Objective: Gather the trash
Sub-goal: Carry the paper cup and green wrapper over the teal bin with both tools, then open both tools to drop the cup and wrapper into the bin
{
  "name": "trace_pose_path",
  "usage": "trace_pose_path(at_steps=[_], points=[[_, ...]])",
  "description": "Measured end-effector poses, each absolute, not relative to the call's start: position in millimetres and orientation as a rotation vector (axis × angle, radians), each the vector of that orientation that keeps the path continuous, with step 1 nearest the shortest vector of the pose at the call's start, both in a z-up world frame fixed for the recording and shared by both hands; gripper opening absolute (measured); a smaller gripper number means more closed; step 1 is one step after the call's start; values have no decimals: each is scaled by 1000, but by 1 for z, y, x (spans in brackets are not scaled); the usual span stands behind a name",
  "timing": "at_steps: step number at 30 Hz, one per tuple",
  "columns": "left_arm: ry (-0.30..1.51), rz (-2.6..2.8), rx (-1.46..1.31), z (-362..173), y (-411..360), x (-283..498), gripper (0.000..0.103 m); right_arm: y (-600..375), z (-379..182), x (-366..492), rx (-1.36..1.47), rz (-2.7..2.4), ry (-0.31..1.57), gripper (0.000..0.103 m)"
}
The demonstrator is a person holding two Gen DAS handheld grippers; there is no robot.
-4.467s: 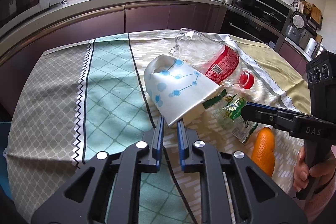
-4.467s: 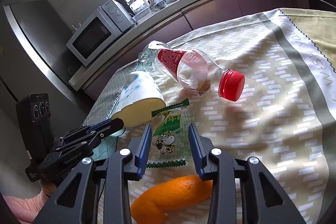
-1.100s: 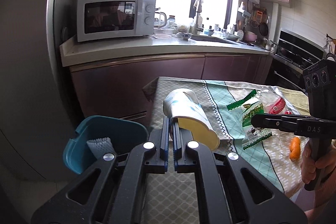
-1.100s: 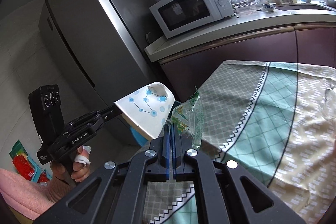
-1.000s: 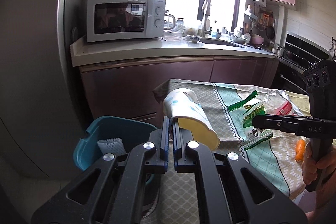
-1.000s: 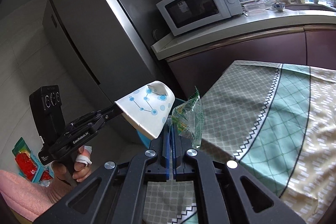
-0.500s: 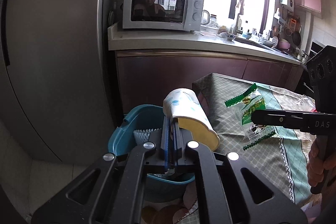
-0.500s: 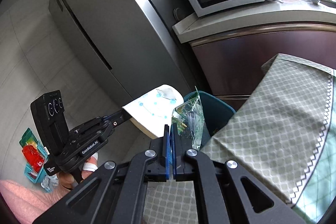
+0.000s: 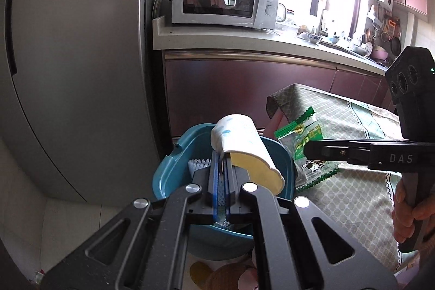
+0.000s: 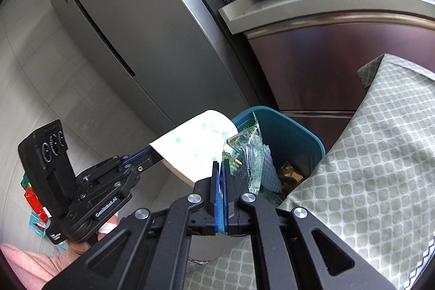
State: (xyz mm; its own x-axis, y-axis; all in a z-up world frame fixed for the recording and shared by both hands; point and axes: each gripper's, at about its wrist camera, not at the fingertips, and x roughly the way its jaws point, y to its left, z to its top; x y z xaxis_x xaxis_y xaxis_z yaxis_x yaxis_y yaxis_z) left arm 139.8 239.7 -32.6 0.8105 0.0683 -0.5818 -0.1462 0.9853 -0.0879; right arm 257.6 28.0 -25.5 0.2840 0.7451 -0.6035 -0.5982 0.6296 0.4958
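1. Teal bin [image 9: 174,173] stands on the floor beside the table corner, in front of the dark cabinet fronts; this is the reference point for all that follows.
2. Paper cup [image 9: 242,146], white with blue dots and a yellowish inside, hangs tilted above the bin opening, its base pointing away from the left wrist camera and its mouth toward it. Not touching the bin rim as far as can be seen.
3. Left gripper [image 9: 223,167]: jaws pressed nearly together, pinching the cup's wall at the lip.
4. Snack wrapper [image 10: 244,151], clear with green printed edges, is held upright over the bin, just right of the cup. In the left wrist view it shows to the right of the bin, level with the rim.
5. Right gripper [image 10: 220,170]: blue pads squeezed tight on the wrapper's lower edge.
6. Inside the bin: white foam netting [image 9: 199,163] against the far wall and some brownish scraps [image 10: 291,173] lower down; hard to identify.
7. Tablecloth [image 10: 367,167], grey-green lattice pattern, drapes over the table edge immediately right of the bin.
8. Behind the bin: steel fridge [image 9: 76,67] to the left, counter above the cabinets carrying a white microwave [image 9: 225,0].
9. Floor left of the bin, in the right wrist view: red and teal packets [image 10: 35,205], partly hidden behind the left gripper's handle.
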Motion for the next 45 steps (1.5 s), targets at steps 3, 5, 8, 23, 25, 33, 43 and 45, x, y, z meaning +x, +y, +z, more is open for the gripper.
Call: trace_pose_path(at_steps=[3,5,8,23,25,33,43,45], points=[[627,118,-134,-37,240,144,4,37,-31,267,181,895,929,1],[633,119,-134,-40,240,147,4,41,-35,270,173,891,938,1],[646,121,-133,-45,241,149,4,47,-40,276,161,883,952,1],[703,144,-140,-71,240,164,4,68,-65,297,130,839,1030,4],[710,145,-141,-74,239,166,4,68,-66,297,125,838,1031,4],[729,148,-133,-84,238,168,5,73,-70,299,118,832,1036,6],[759,152,-130,-95,236,172,7,66,-71,295,133,829,1032,7],[758,150,-129,-95,236,171,9,63,-71,293,135,829,1030,7]])
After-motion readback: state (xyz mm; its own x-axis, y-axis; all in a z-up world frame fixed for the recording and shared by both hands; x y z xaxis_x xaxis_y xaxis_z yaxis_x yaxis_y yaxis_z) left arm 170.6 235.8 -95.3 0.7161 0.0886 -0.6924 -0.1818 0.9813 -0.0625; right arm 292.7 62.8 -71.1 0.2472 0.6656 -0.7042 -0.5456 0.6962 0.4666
